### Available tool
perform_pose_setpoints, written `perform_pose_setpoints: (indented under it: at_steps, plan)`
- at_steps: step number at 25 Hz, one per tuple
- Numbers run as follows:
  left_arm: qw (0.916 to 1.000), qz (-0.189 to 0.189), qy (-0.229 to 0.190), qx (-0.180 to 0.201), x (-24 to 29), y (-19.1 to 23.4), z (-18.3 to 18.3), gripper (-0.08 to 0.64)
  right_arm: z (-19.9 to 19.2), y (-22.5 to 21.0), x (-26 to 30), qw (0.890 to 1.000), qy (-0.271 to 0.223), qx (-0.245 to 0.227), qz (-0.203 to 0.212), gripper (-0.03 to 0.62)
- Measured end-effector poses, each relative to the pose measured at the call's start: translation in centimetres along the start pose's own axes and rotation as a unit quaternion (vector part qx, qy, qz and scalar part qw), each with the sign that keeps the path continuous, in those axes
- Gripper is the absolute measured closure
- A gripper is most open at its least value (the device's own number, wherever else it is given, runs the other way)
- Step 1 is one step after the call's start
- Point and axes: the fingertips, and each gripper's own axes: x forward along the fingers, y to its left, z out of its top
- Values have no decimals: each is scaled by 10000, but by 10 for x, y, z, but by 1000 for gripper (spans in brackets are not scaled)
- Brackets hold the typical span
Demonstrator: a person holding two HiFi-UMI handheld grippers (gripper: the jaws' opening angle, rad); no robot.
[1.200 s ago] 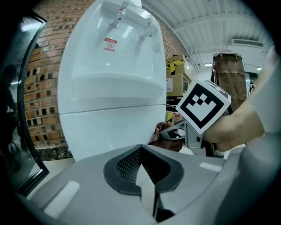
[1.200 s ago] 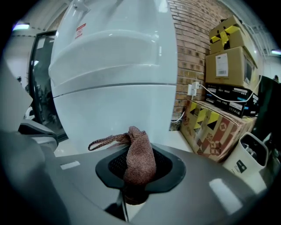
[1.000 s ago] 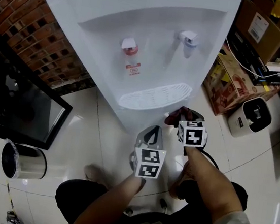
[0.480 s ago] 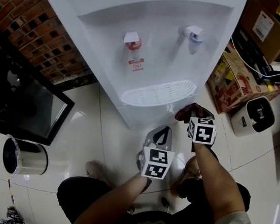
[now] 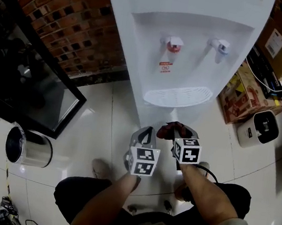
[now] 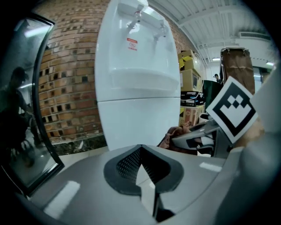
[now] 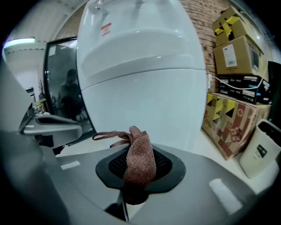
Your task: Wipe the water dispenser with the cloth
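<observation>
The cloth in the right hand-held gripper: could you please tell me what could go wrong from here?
The cloth is pinched in a narrow bunch by the right hand-held gripper, so hard jaw tips may scrape the water dispenser instead. Wiping higher up could also nudge the red tap or blue tap.

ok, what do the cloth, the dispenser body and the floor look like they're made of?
Cloth: brownish woven or knitted fabric, matte; the weave grain shows and it folds limply.
Water dispenser: likely moulded plastic, smooth white with a soft sheen and rounded edges.
Floor: probably glazed tile, glossy; it shows reflections and thin joint lines.
</observation>
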Motion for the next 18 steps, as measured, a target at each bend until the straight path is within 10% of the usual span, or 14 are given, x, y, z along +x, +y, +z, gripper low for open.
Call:
perform_pose_setpoints:
  at_steps: [10,18]
  plan:
    - [9972,627,183,-352,-23,73,-25,560,-22,119,58,9944,439,-187,940,508]
    - [9953,808,292,-452,-12,92,-31,560,-29,116,79,9946,595,-238,810,508]
